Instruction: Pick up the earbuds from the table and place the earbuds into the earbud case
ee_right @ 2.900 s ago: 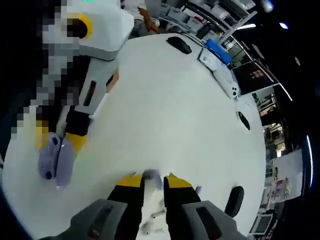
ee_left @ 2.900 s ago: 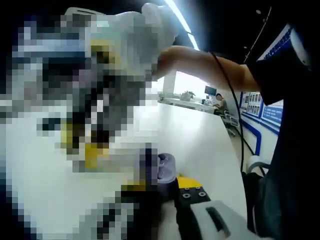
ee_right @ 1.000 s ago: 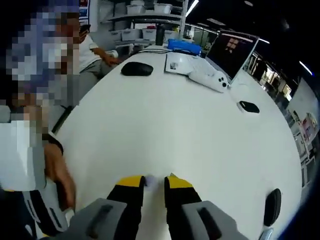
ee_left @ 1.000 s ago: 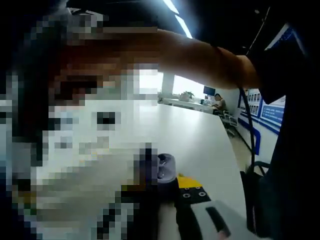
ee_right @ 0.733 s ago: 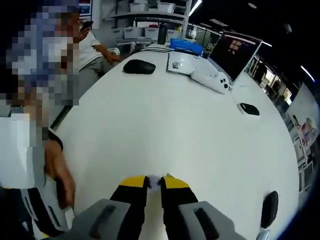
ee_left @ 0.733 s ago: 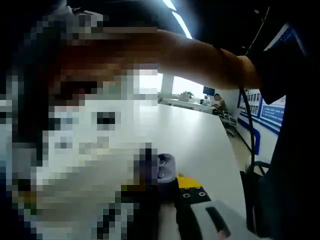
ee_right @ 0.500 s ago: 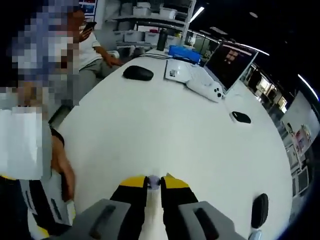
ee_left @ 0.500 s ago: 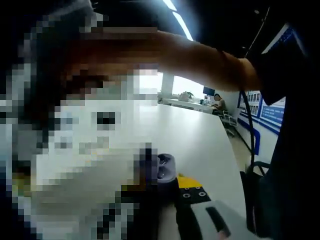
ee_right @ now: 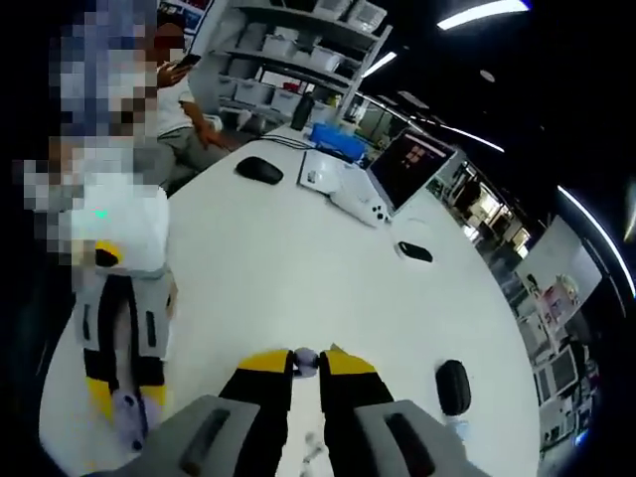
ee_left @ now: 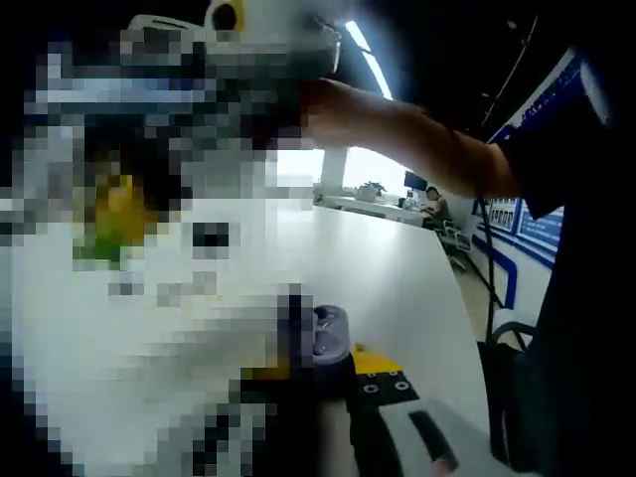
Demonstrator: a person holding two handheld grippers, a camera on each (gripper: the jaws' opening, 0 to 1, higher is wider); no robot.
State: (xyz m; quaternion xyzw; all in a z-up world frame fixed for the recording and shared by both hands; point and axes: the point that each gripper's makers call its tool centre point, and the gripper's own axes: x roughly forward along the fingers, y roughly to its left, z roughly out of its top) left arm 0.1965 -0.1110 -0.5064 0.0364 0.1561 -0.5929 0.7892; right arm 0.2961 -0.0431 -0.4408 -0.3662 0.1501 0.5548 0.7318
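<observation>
Right gripper (ee_right: pixel 306 362) clamped narrow on an earbud (ee_right: pixel 307 360), ready for carrying; left gripper (ee_left: pixel 323 350) gripped the earbud case (ee_left: pixel 329 331) for loading.

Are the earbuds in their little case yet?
Not yet. The right gripper has picked one earbud up off the table and pinches it. The left gripper holds the purple case. Putting the earbud into it is left.

Lavender earbud case (ee_left: pixel 328 333) – white table (ee_right: pixel 298 268) – yellow-tipped black right gripper (ee_right: pixel 306 360).
</observation>
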